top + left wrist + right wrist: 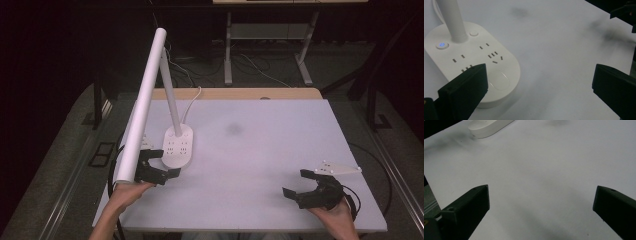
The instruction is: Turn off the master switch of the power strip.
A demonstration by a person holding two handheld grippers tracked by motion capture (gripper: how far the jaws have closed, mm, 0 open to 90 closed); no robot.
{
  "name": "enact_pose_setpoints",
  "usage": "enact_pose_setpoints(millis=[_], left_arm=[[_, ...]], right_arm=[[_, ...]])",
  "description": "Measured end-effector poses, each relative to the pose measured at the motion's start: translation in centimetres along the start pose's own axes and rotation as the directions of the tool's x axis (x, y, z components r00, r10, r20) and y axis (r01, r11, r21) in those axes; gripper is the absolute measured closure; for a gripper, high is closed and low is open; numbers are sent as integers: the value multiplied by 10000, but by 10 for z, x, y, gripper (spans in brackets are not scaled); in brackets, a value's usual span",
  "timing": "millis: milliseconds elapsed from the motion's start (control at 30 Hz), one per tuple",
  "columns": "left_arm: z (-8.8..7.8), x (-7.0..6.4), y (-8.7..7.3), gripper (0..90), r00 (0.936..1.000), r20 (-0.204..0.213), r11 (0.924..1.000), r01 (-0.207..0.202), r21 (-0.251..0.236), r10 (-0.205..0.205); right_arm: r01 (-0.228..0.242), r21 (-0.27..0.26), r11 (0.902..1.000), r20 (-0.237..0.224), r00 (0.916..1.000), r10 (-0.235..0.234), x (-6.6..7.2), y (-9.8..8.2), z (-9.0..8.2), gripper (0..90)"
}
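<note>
High view, white table (280,150), lamp base (178,146), dark room; both grippers wide open, empty

**Matt plastic on a matt white top**

The lamp base (474,62) at 9 o'clock looks like smooth white plastic with a soft satin sheen; its stem (171,97) and long head (142,105) share that finish. The table (270,150) top is matt, smooth and white, with a wood-coloured edge (235,93) at 12 o'clock. Both grippers' jaws look like matt black plastic, slightly grainy.
</note>
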State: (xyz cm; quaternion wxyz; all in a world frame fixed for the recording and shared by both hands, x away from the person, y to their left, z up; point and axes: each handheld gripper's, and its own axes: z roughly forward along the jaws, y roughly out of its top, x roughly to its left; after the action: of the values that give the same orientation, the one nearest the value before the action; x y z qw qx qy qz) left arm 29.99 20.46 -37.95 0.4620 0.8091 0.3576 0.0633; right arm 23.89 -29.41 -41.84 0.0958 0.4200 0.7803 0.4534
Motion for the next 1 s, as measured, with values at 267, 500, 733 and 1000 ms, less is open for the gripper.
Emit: enact_pose_setpoints(millis=[267,500,733,1000], left_arm=[[-1,10,9,0,9999,-139,9999,88,102,-86],[-2,18,18,0,9998,-202,9997,88,233,-83],[-2,28,24,0,9996,-285,9994,96,342,-86],[-3,39,32,0,9988,-441,9991,210,370,-193]], right_arm=[[42,-12,10000,2,10000,-42,0,0,0,2],[6,-32,10000,32,10000,-6,-1,0,0,2],[103,-18,9999,-14,9999,-103,1,0,0,2],[100,-37,9999,6,9999,-100,1,-1,0,2]])
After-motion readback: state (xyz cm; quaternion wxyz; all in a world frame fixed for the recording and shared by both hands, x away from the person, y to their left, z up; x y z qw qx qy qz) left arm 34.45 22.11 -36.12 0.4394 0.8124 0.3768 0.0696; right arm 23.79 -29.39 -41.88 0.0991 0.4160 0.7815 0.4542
